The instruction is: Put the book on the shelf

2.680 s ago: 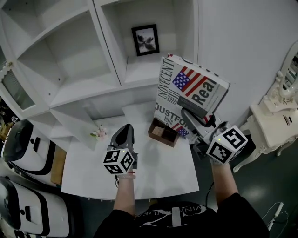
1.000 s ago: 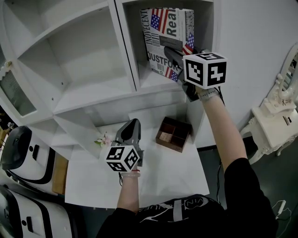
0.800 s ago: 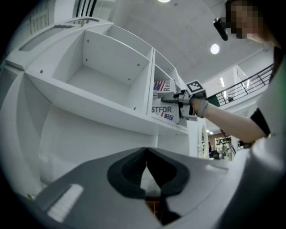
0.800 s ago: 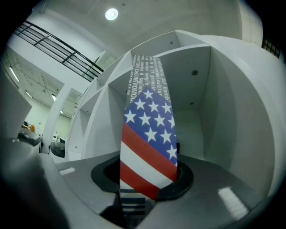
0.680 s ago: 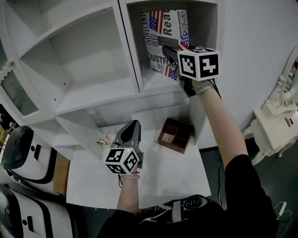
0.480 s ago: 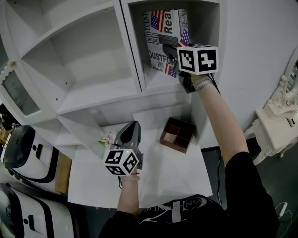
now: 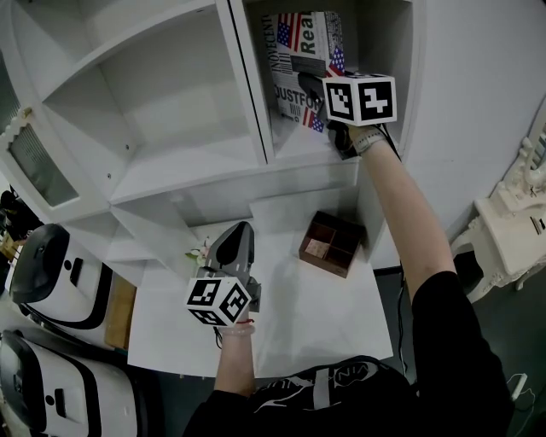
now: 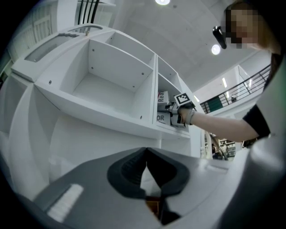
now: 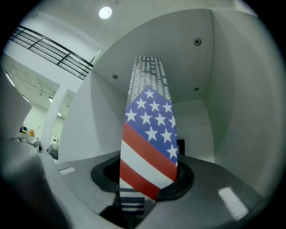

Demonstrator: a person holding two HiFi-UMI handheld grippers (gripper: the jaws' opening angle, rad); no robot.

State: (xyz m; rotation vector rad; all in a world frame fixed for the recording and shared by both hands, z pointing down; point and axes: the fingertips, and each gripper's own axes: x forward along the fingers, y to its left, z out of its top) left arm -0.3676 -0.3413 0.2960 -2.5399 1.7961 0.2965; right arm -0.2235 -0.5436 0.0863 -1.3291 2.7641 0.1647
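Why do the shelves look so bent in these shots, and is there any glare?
Left gripper view: the wide-angle lens bows the shelf edges and blacks out the corners; a mosaic patch hides a face. Right gripper view: the book, very close, looms huge; a ceiling lamp glares at top. Head view: flat, greyish light, shelf walls splaying outward.

Book (image 7: 300,43): red-white-blue stars, stripes, black-white newsprint. Shelf (image 7: 171,162): white. Box (image 7: 331,243), 5 o'clock: brown.
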